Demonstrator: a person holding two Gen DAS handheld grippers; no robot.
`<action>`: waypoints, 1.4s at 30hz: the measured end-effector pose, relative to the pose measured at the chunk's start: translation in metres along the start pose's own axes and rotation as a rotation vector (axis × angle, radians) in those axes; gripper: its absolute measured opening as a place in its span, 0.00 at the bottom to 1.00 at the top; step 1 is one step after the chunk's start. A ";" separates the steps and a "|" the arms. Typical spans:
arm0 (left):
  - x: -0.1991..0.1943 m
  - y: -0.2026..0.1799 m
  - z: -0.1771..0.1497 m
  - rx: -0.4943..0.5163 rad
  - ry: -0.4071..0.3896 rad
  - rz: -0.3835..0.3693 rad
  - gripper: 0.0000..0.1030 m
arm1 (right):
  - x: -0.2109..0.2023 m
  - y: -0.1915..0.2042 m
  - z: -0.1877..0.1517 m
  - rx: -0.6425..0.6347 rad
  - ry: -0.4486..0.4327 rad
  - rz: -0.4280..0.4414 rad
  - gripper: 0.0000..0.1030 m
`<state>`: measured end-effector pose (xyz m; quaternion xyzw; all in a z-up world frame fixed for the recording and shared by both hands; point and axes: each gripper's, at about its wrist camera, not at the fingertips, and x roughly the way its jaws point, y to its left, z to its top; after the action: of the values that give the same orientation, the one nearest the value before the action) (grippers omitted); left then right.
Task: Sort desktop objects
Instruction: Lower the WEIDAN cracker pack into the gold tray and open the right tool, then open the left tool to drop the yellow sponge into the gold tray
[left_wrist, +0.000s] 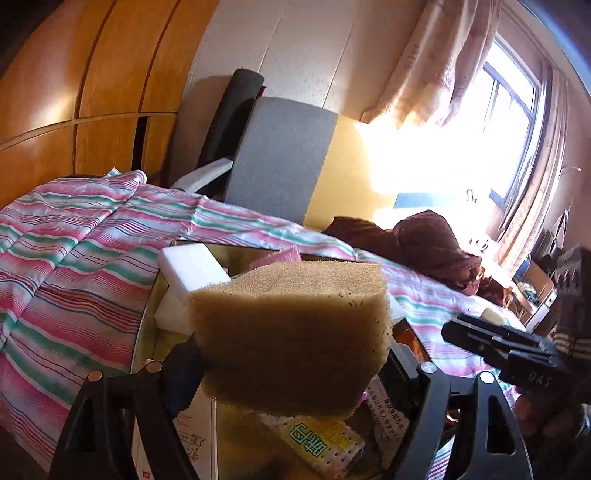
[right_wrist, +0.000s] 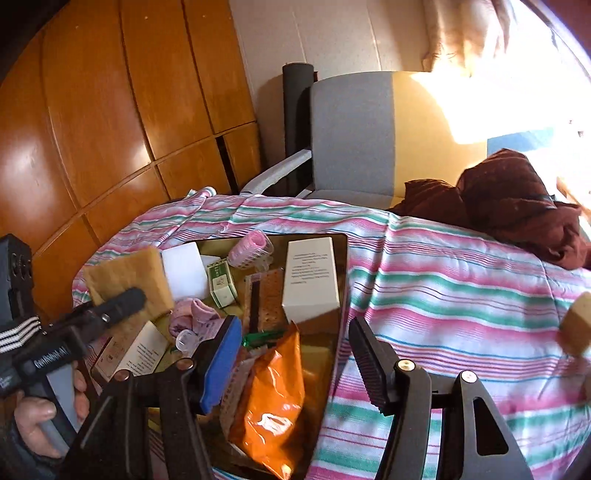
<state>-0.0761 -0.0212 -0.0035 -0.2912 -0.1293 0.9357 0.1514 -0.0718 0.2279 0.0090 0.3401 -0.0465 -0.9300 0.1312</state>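
Striped bedspread (right_wrist: 443, 280): left gripper (left_wrist: 291, 369) clamps one tan sponge (left_wrist: 291, 332); right gripper (right_wrist: 295, 354) gapes empty.

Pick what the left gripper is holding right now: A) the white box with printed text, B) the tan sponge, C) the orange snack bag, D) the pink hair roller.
B: the left gripper is clamped on the tan sponge, lifted above the tray.

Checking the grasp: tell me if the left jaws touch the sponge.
Touching. The left wrist view shows the left gripper with jaws pressed against both sides of the lifted sponge.
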 end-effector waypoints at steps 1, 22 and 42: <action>-0.007 0.000 0.000 -0.001 -0.013 -0.016 0.80 | -0.004 -0.004 -0.004 0.011 -0.003 -0.003 0.60; 0.086 -0.001 0.044 -0.044 0.258 -0.041 0.87 | -0.031 -0.066 -0.059 0.181 0.006 -0.049 0.64; 0.031 -0.081 0.029 0.119 0.121 -0.185 0.87 | -0.091 -0.147 -0.104 0.318 -0.063 -0.280 0.69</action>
<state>-0.1001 0.0604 0.0306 -0.3244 -0.0905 0.9046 0.2614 0.0308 0.3946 -0.0400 0.3305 -0.1491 -0.9303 -0.0560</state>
